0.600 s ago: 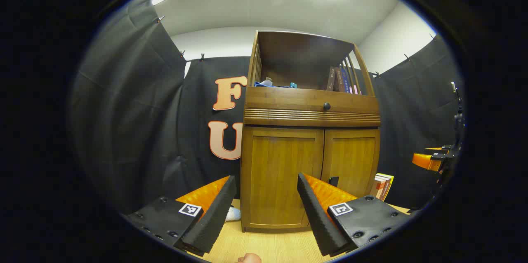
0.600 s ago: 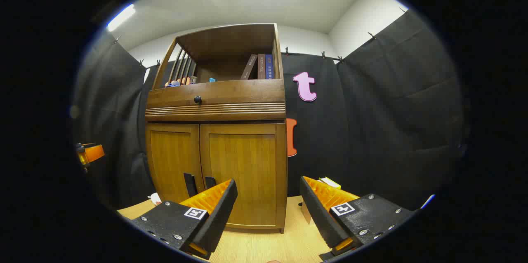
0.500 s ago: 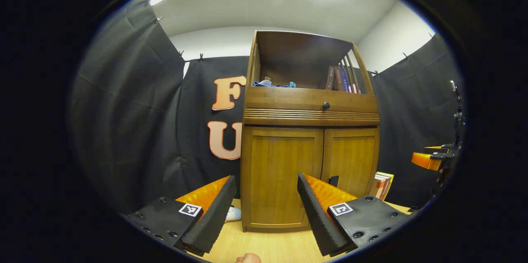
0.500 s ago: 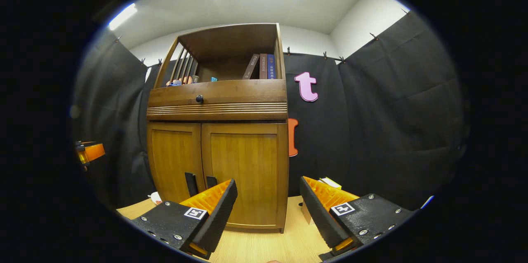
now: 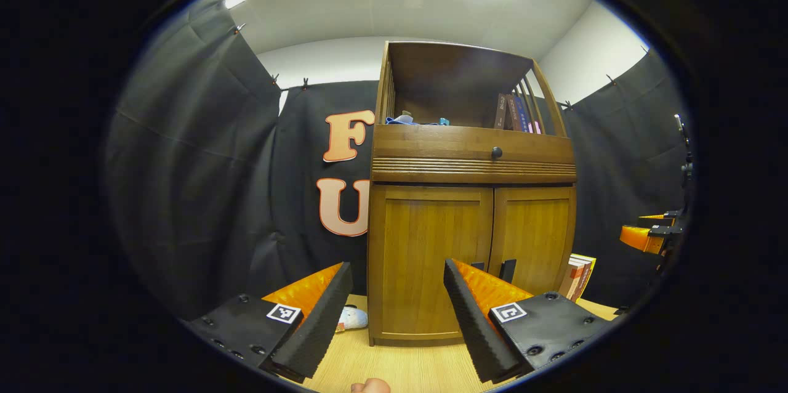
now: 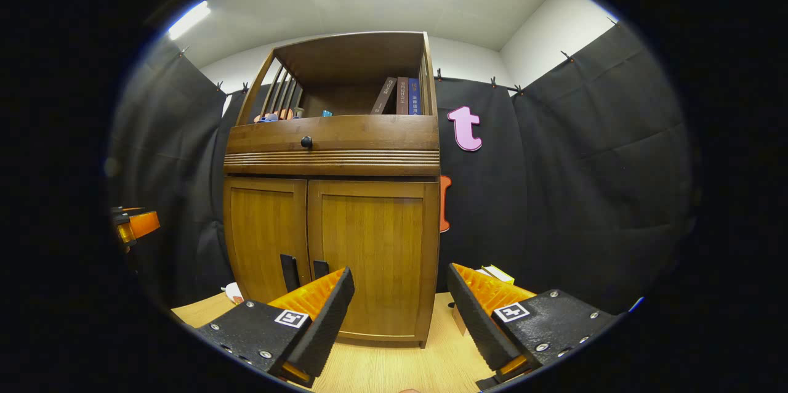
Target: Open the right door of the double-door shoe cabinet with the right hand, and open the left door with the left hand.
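Jaws: the left gripper [image 5: 397, 313] is holding its two fingers wide apart with nothing between them; the right gripper [image 6: 399, 313] is likewise standing spread and gripping nothing.

Shoe cabinet [image 5: 471, 220]: a wooden piece standing upright on the pale wood floor [image 5: 406, 368] against the black cloth wall [image 5: 203, 183]. In the left gripper view it is sitting ahead and a little right of the fingers; in the right gripper view [image 6: 332, 208] it is sitting ahead and a little left.

Left door [image 5: 431, 257]: lying flush with the cabinet front, shut, its dark handle [image 6: 288, 272] sitting low by the centre seam.

Right door [image 6: 369, 257]: also lying flush and shut, its handle [image 6: 320, 269] just beside the other across the seam. Both grippers are hanging apart from the doors, touching neither handle.

Drawer band [image 6: 332, 140]: running across above the doors, carrying one round dark knob [image 6: 306, 142].

Open shelf [image 6: 351, 82]: sitting at the top, holding books [image 6: 400, 95] leaning at its right end and small blue and orange items [image 6: 274, 116] at its left end, too small to identify.

Floor items: a stack of books [image 5: 575, 276] is leaning beside the cabinet's right side; a small white object [image 5: 354, 318] is lying by its left bottom corner.

Other gripper: the orange body of the right gripper is showing at the right edge of the left gripper view [image 5: 646, 236].
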`<state>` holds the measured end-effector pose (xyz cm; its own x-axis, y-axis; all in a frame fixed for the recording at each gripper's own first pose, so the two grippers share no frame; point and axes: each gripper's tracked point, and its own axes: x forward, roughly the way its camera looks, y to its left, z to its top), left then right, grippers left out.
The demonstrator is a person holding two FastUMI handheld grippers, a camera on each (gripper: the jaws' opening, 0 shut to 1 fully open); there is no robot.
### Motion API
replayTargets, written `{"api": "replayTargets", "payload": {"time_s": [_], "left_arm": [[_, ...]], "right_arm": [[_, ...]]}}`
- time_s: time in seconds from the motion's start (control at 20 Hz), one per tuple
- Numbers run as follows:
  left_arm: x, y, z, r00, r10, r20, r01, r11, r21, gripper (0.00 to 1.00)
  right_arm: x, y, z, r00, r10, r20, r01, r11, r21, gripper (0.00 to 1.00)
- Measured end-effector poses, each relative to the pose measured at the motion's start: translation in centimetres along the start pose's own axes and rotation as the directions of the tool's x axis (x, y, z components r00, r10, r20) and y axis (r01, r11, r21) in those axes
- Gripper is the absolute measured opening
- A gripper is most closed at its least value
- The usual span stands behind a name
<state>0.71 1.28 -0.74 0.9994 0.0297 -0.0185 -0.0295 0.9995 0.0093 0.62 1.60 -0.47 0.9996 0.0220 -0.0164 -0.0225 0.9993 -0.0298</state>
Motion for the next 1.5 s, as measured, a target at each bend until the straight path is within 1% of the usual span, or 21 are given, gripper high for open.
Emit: {"api": "replayTargets", "payload": {"time_s": [0.35, 0.5, 0.6, 0.65, 0.7, 0.75, 0.8, 1.05, 1.1, 1.15, 1.2, 1.3, 1.35, 1.4, 1.45, 1.5], "left_arm": [[-0.1, 0.0, 0.0, 1.000, -0.004, 0.001, 0.004, 1.000, -0.003, 0.99], [-0.5, -0.2, -0.1, 1.000, -0.020, -0.002, 0.020, 1.000, -0.011, 0.94], [-0.7, -0.2, -0.2, 1.000, -0.024, -0.003, 0.024, 1.000, -0.005, 0.99], [-0.8, -0.1, -0.1, 1.000, -0.023, -0.003, 0.023, 1.000, 0.002, 0.96], [-0.9, -0.2, -0.2, 1.000, -0.021, -0.002, 0.021, 1.000, 0.006, 0.99], [-0.9, -0.1, -0.1, 1.000, -0.020, -0.001, 0.020, 1.000, 0.008, 0.99], [-0.9, -0.1, -0.2, 1.000, -0.018, -0.001, 0.018, 1.000, 0.006, 0.96], [-0.6, -0.3, -1.1, 0.999, -0.027, -0.022, 0.027, 1.000, -0.002, 0.96], [-0.5, -0.3, -1.2, 0.999, -0.024, -0.025, 0.024, 1.000, -0.001, 0.96], [-0.3, -0.1, -1.3, 0.999, -0.020, -0.026, 0.020, 1.000, 0.000, 0.99], [-0.3, 0.2, -1.4, 1.000, -0.015, -0.025, 0.015, 1.000, 0.002, 0.96], [-0.2, 0.9, -1.6, 1.000, 0.005, -0.024, -0.005, 1.000, 0.014, 0.96], [0.0, 1.4, -1.6, 1.000, 0.017, -0.022, -0.016, 1.000, 0.017, 0.99], [0.1, 1.7, -1.7, 0.999, 0.024, -0.022, -0.024, 1.000, 0.016, 0.96], [0.4, 2.0, -1.8, 0.999, 0.028, -0.023, -0.028, 1.000, 0.014, 0.96], [0.5, 2.5, -2.1, 0.999, 0.035, -0.027, -0.034, 0.999, 0.011, 0.99]], "right_arm": [[0.7, 0.4, -0.7, 1.000, -0.009, 0.002, 0.009, 1.000, -0.001, 0.94], [1.4, 1.3, -1.4, 1.000, -0.008, 0.020, 0.008, 1.000, 0.001, 0.94], [2.1, 2.5, -2.4, 1.000, 0.004, 0.019, -0.004, 1.000, 0.013, 0.94], [2.7, 3.5, -3.1, 1.000, 0.020, 0.009, -0.020, 0.999, 0.026, 0.94], [3.2, 4.4, -3.9, 0.999, 0.037, -0.003, -0.037, 0.999, 0.036, 0.94], [3.8, 5.3, -4.6, 0.999, 0.049, -0.012, -0.048, 0.998, 0.040, 0.94], [4.3, 6.0, -5.3, 0.998, 0.056, -0.021, -0.055, 0.998, 0.038, 0.94], [8.1, 10.7, -9.4, 0.989, 0.125, -0.074, -0.119, 0.990, 0.072, 0.94], [8.8, 11.1, -9.9, 0.989, 0.124, -0.075, -0.119, 0.990, 0.074, 0.94], [9.4, 11.2, -10.3, 0.990, 0.118, -0.077, -0.112, 0.991, 0.070, 0.94], [10.2, 11.3, -10.8, 0.991, 0.112, -0.079, -0.106, 0.992, 0.070, 0.94], [11.8, 12.0, -11.9, 0.990, 0.110, -0.092, -0.103, 0.991, 0.079, 0.94], [12.6, 12.3, -12.4, 0.989, 0.114, -0.098, -0.106, 0.991, 0.084, 0.94], [13.5, 12.8, -12.9, 0.988, 0.119, -0.101, -0.110, 0.990, 0.088, 0.94], [14.2, 13.2, -13.5, 0.987, 0.123, -0.105, -0.114, 0.990, 0.089, 1.00], [15.0, 13.8, -13.9, 0.986, 0.130, -0.108, -0.121, 0.989, 0.086, 1.00]]}}
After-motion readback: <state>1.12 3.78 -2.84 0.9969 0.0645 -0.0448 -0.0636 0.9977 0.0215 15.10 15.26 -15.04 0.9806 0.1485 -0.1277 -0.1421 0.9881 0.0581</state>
